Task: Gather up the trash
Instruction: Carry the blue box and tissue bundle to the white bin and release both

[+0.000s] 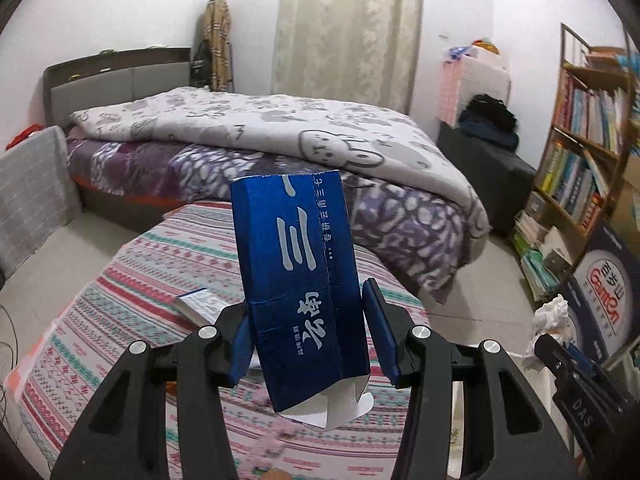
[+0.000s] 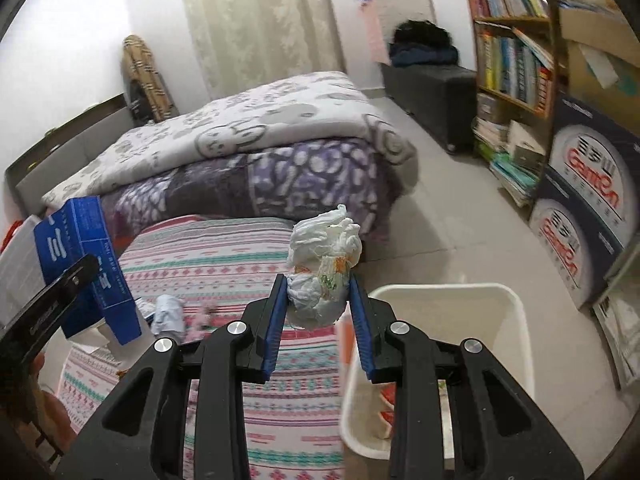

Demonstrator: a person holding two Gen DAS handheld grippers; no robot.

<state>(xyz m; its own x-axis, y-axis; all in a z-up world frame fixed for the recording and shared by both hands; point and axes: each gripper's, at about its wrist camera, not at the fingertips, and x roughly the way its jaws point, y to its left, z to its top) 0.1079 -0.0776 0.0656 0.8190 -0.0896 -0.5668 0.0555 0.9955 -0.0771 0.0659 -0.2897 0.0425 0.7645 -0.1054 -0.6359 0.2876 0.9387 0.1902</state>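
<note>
Trash is held in both grippers above a table draped in a striped patterned cloth. On the left, the left gripper holds a long blue carton with white Chinese lettering; its blue pads press the carton's lower sides, so the claw is clamped on it. The carton's long axis runs nearly upright, leaning a little to the left at the top, with the closed end up toward the bed and the open white flaps at the bottom, just over the cloth. A small booklet lies on the cloth, left of the carton and partly behind the left finger.

In the right wrist view the same carton shows at the far left edge, well apart from the right gripper. That claw is closed on a crumpled white wad with a printed patch, which bulges above the pads and stands roughly upright. A pale scrap lies on the cloth below and left of the wad.

Just right of the table's edge stands a white bin, its mouth open upward, with the right finger over its near left rim. Bare tiled floor opens between bed, bin and the bookshelf. Stacked dark printed boxes stand at the far right, near the bin.
</note>
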